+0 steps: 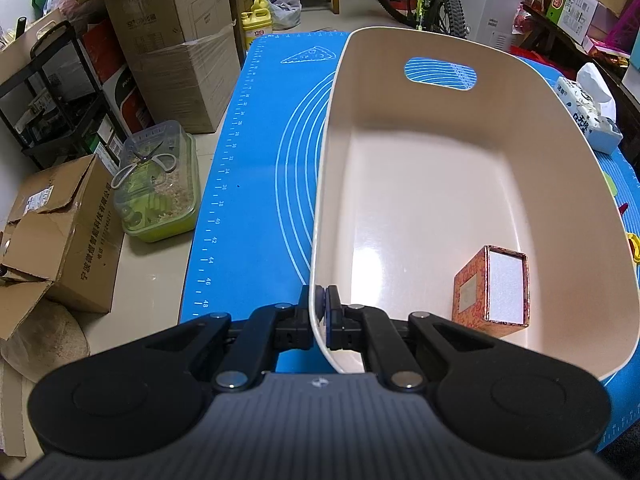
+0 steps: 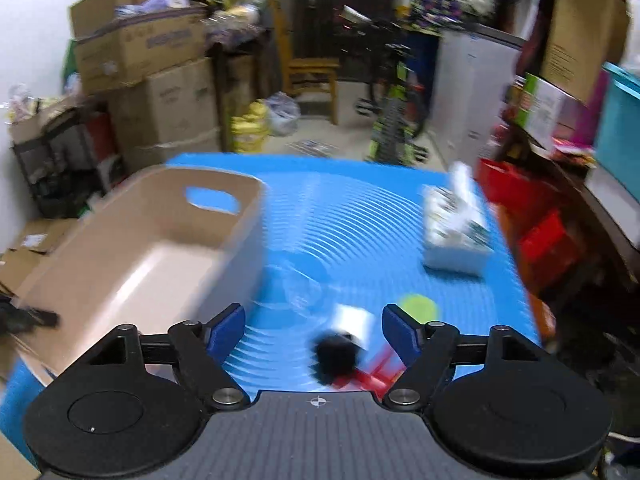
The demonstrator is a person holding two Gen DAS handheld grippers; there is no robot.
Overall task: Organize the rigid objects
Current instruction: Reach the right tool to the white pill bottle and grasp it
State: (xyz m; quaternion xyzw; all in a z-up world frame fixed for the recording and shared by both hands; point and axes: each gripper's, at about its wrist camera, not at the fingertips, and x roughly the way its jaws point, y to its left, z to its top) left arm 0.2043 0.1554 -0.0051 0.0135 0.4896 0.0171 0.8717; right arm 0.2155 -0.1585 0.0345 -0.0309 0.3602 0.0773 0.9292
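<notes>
Left tongs [image 1: 324,308] are clenched on the near wall of one beige bin [image 1: 560,168], one pad outside the rim and one inside. Right tongs [image 2: 314,330] are released, their two blue pads [image 2: 226,330] spread wide and holding nothing.

In the left wrist view, the bin rests on one blue mat [image 1: 256,184] that covers the counter. One patterned orange box [image 1: 492,292] sits inside the bin at its near right corner, open face up with a white lining; no other item shows on the bin floor. One oval handle cutout [image 1: 440,74] pierces the far wall of the bin. To the right of the bin, farther back on the mat, lies one tissue pack [image 1: 592,116].

In the right wrist view, which is blurred by motion, several small items lie on the mat between and just beyond the spread pads: one black object [image 2: 336,356], one white piece [image 2: 354,320] touching it on the far side, one red item [image 2: 370,376] to the near right, and one green disc [image 2: 418,308] farther right. Their exact shapes cannot be told. The bin [image 2: 132,248] stands to the left on the mat [image 2: 360,216], and the tissue pack [image 2: 456,232] stands far right.

On the floor left of the counter stands one clear-lidded green container [image 1: 160,196] with one pair of scissors [image 1: 146,164] on its lid.
</notes>
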